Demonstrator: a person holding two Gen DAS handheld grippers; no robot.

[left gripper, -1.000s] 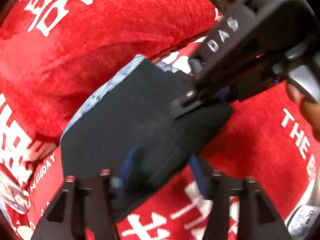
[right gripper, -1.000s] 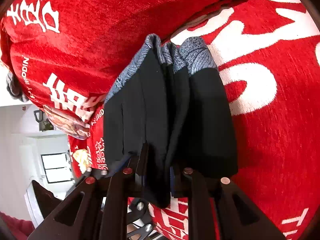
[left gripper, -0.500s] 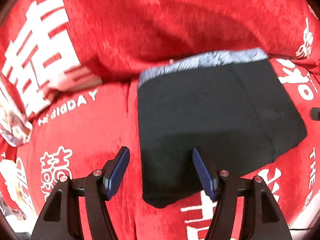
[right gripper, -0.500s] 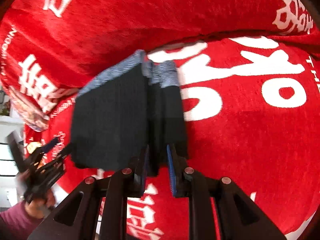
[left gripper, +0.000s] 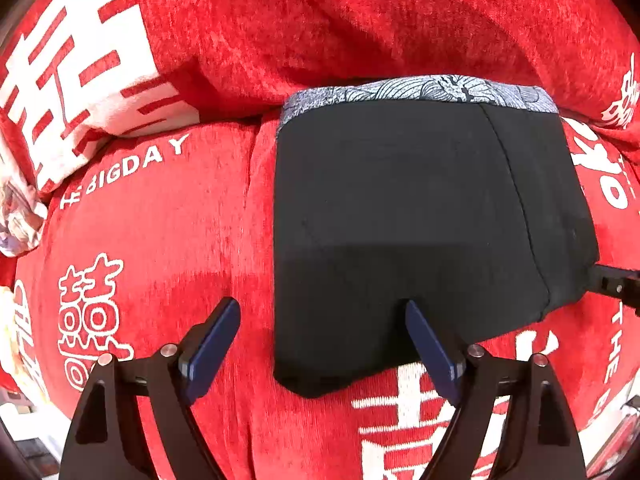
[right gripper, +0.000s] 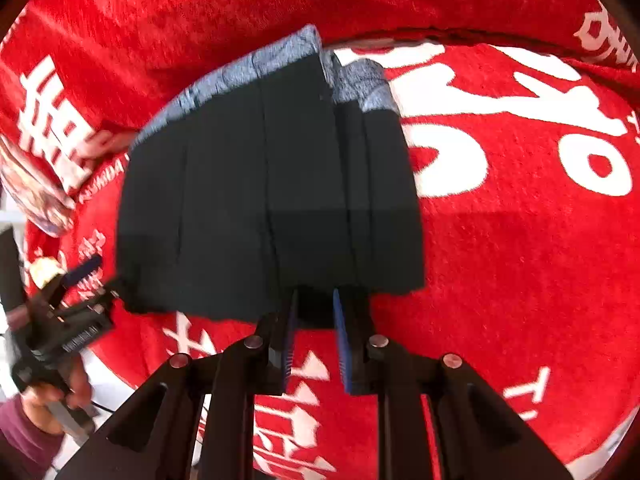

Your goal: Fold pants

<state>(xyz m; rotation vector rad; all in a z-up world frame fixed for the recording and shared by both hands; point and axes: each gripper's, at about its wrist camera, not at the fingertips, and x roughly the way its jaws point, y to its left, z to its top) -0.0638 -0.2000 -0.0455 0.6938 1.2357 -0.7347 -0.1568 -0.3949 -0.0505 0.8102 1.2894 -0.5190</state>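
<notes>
So the pants (left gripper: 404,232) (really short black ones with a grey patterned waistband (left gripper: 420,90)) are lying folded up flat on the red cover (left gripper: 160,240), waistband on the side away from both tools. Looks like we're at the tail end of a fold, the letting-go part.

The left gripper (left gripper: 320,344) has just been opening its jaws; they're spread wide with nothing pinched. One blue pad hangs over the hem, the other over bare red fabric beside it.

The right gripper (right gripper: 314,332) is nearly pressed together, a narrow gap between the pads. The hem sits right at its tips, but I honestly can't tell if cloth is caught in there.

Next move, I'd guess: right side opens fully and backs off without dragging the folded layers, then a check whether another fold is needed.
</notes>
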